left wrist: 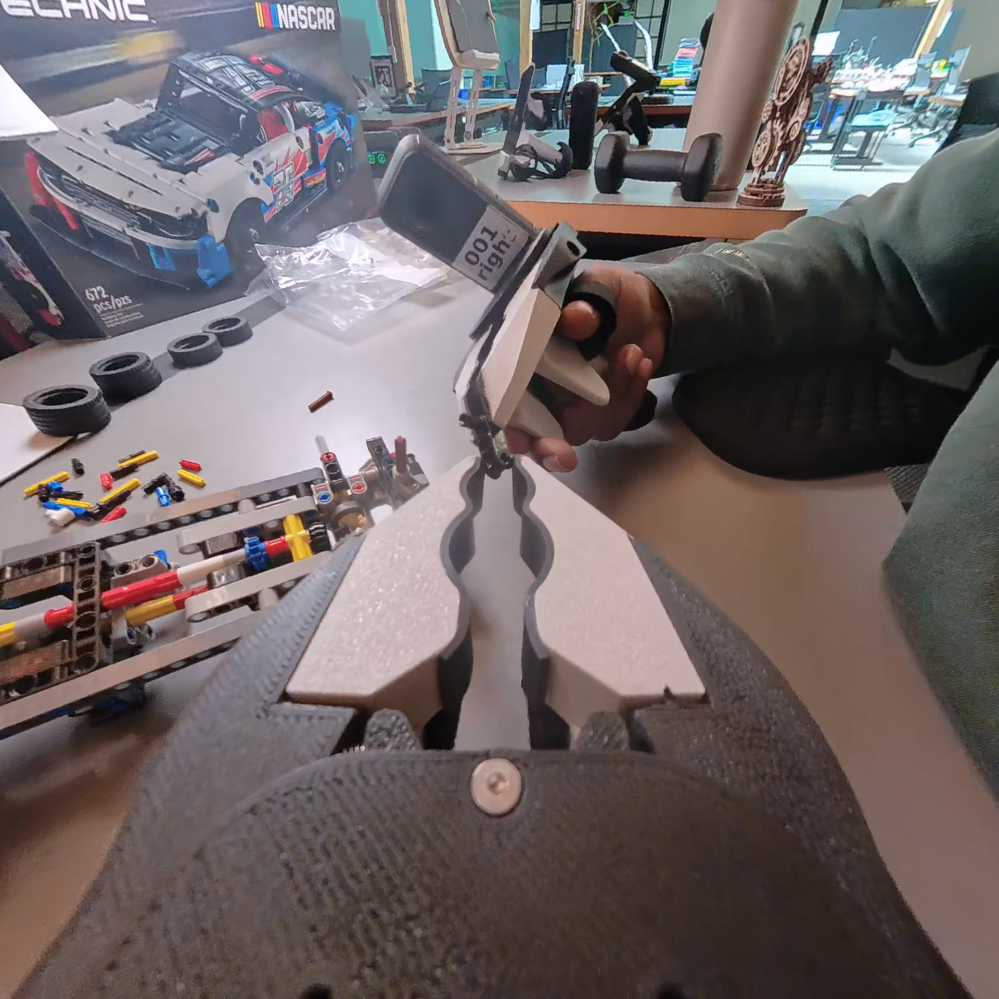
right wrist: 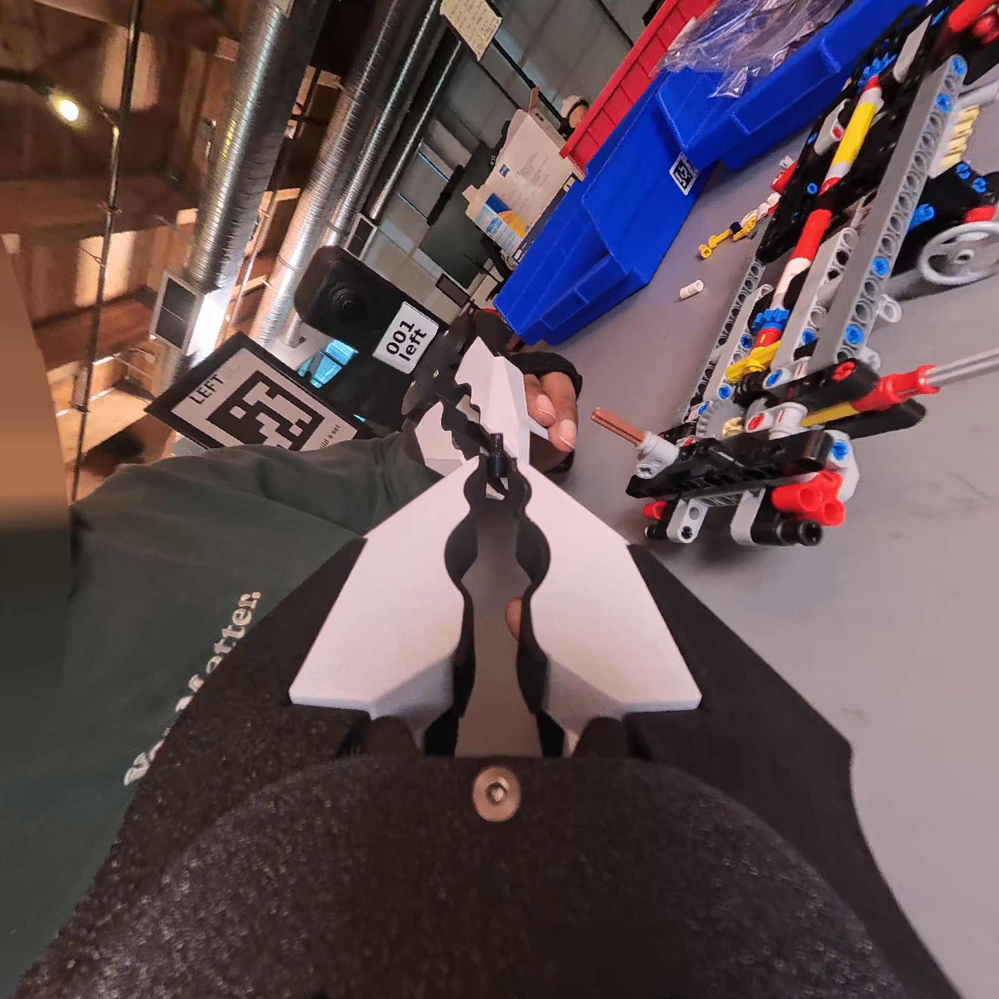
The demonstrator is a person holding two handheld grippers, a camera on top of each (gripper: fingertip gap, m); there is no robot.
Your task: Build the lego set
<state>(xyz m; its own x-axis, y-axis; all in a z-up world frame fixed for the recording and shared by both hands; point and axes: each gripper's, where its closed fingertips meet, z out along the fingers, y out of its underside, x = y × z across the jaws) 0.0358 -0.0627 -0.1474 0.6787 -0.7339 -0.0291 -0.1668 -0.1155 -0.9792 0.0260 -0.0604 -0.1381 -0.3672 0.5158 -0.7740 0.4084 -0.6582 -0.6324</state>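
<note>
Left tongs [left wrist: 494, 467]: closed on small black piece [right wrist: 496, 459].
Right tongs [right wrist: 494, 478]: grip same piece.
Risk: misaligned pull drops it onto table [right wrist: 811, 676].

Bright even indoor light, soft shadows, strong fisheye bending at edges (corners smeared), near housing blurred

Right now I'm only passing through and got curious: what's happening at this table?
A person is building a toy car with a hand-held gripper in each hand. The left gripper and right gripper meet tip to tip above the table, both pinching a small black piece. The half-built frame lies beside them, with loose pins and four tyres near the box.
</note>
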